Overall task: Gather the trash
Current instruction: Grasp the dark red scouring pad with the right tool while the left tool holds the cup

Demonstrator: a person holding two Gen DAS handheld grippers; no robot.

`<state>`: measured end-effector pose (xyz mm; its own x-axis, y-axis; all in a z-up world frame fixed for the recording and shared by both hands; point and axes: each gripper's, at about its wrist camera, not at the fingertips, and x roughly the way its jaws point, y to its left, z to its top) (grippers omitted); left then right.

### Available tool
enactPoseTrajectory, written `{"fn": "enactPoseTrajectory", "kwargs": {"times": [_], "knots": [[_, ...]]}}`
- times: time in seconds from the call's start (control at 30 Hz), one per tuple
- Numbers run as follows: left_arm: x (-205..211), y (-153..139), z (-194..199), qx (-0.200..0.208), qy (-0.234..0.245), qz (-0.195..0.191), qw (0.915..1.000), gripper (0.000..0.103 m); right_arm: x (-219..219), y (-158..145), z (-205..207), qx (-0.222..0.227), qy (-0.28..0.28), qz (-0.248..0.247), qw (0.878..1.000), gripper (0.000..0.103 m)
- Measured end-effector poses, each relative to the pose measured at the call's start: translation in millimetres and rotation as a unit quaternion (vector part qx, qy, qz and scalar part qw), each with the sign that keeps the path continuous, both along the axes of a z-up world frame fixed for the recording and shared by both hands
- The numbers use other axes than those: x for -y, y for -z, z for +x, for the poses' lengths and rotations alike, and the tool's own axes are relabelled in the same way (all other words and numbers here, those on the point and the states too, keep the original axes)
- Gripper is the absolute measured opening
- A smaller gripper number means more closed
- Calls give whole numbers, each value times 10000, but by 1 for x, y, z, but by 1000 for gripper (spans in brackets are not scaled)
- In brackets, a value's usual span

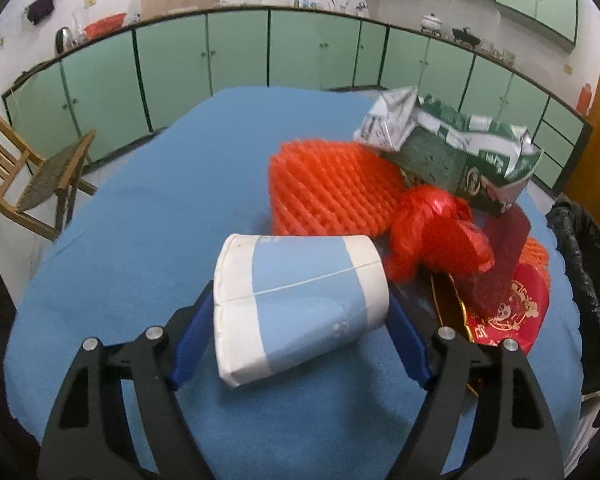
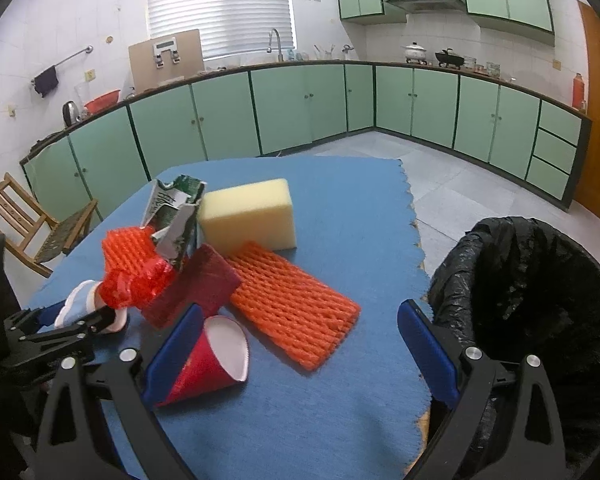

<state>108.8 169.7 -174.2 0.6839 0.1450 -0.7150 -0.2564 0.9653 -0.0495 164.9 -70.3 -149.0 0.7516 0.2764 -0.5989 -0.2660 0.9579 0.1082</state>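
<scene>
My left gripper (image 1: 300,320) is shut on a blue and white paper cup (image 1: 296,304) lying on its side, its fingers pressed on both ends; the cup also shows in the right wrist view (image 2: 76,304). Beyond it lie an orange foam net (image 1: 332,188), a crumpled red bag (image 1: 432,236), a torn green carton (image 1: 452,148) and a red paper cup (image 1: 512,316). My right gripper (image 2: 300,332) is open and empty over the blue table cloth (image 2: 340,208), above the red paper cup (image 2: 208,364), a second orange net (image 2: 292,300) and a yellow sponge (image 2: 248,212).
A bin with a black liner (image 2: 540,304) stands at the table's right edge, beside my right gripper. A wooden chair (image 2: 28,224) stands left of the table. Green cabinets (image 2: 300,104) line the far walls.
</scene>
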Motion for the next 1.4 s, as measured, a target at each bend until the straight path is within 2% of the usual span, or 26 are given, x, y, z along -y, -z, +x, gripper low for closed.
{"fn": "enactPoseTrajectory", "kwargs": {"times": [0.27,0.53,0.67,1.07,1.17,1.23,1.27,1.4], "knots": [[-10,-24,-10,318,-139,429,9985,77,-25,1,-1,0,-309,74,9995,96],[-16,-27,-10,366,-274,494,9977,77,-62,17,0,-183,-735,6,9971,96],[-20,-25,-10,351,-306,483,9977,77,-74,27,2,-202,-859,-216,9959,96],[-28,-20,-6,311,-332,438,9980,77,-84,36,18,-306,-891,-194,9954,96],[-28,-19,-5,289,-334,426,9981,77,-87,35,20,-298,-930,-206,9950,92],[-28,-19,-5,275,-331,421,9982,77,-88,34,21,-313,-1034,-151,9940,84],[-28,-18,-5,272,-326,418,9982,77,-88,34,21,-335,-1137,-88,9929,77],[-27,-19,-4,273,-281,425,9983,77,-84,31,18,-310,-1166,-37,9927,74]]}}
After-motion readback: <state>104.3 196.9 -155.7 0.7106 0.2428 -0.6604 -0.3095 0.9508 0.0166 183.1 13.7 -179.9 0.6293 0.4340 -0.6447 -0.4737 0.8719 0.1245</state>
